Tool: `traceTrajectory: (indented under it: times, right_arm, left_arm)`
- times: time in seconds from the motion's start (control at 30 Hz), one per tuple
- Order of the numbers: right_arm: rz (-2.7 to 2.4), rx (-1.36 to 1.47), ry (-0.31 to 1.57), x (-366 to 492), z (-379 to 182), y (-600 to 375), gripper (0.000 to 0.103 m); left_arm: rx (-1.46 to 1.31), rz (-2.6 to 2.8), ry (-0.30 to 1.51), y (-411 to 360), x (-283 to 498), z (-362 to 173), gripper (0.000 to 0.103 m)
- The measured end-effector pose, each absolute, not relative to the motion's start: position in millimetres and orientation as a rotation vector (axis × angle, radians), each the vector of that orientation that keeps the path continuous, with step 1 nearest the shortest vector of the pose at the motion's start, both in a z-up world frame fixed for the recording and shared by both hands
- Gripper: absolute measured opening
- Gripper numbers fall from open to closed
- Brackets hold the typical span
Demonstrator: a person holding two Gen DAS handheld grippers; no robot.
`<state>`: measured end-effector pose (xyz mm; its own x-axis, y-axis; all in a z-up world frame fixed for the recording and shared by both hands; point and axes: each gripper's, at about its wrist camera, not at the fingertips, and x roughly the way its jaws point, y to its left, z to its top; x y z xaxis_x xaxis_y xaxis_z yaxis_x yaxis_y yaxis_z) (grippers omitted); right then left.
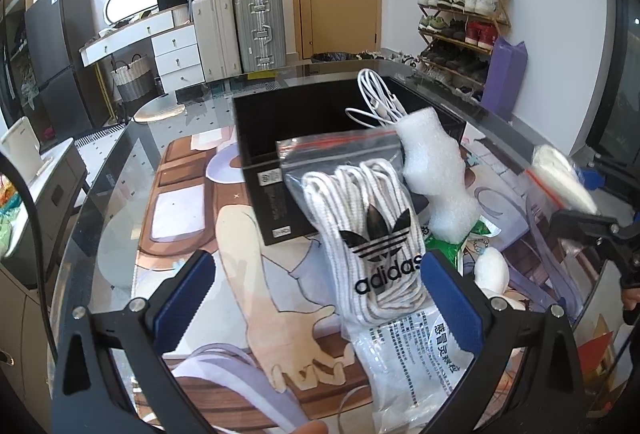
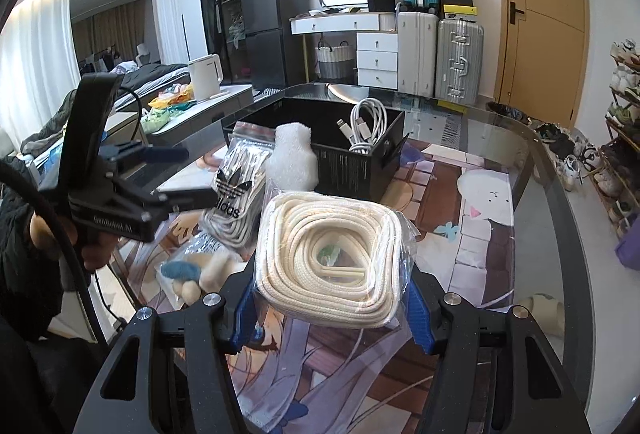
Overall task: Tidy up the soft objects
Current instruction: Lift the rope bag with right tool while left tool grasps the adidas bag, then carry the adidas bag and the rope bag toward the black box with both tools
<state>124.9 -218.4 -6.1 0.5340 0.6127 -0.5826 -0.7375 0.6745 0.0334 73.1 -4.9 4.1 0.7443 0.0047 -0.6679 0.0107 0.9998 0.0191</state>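
Observation:
A black box (image 1: 280,122) stands on the glass table and holds a coiled white cable (image 1: 376,102); box (image 2: 352,162) and cable (image 2: 366,128) also show in the right wrist view. A clear bag of white Adidas laces (image 1: 372,230) leans on the box front, next to a white foam piece (image 1: 436,174). My left gripper (image 1: 316,302) is open, its blue pads either side of the bag's lower end. My right gripper (image 2: 332,308) is shut on a clear bag of cream laces (image 2: 328,258), held above the mat.
A printed medicine pouch (image 1: 404,362), a green packet (image 1: 448,250) and a small plush toy (image 2: 196,274) lie on the illustrated mat (image 1: 188,218). The table's curved glass edge (image 2: 560,170) runs on the right. Suitcases, drawers and a shoe rack stand behind.

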Motion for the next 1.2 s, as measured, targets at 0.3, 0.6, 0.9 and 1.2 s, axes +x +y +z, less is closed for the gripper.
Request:
traceTrajectory:
  times: [0.3, 0.6, 0.9, 1.2]
  right_arm:
    - [0.835, -0.205, 0.607, 125, -5, -219, 0.062]
    - [0.858, -0.212, 0.618, 124, -7, -215, 0.062]
    - [0.857, -0.211, 0.615, 123, -9, -215, 0.062]
    - [0.858, -0.209, 0.613, 123, -9, -215, 0.062]
  left_arm:
    - [0.062, 0.0, 0.748, -23, 84, 4, 0.103]
    - [0.077, 0.025, 0.794, -30, 99, 0, 0.103]
    - [0.048, -0.033, 0.812, -27, 104, 1, 0.076]
    - [0.037, -0.09, 0.801, -27, 95, 3, 0.05]
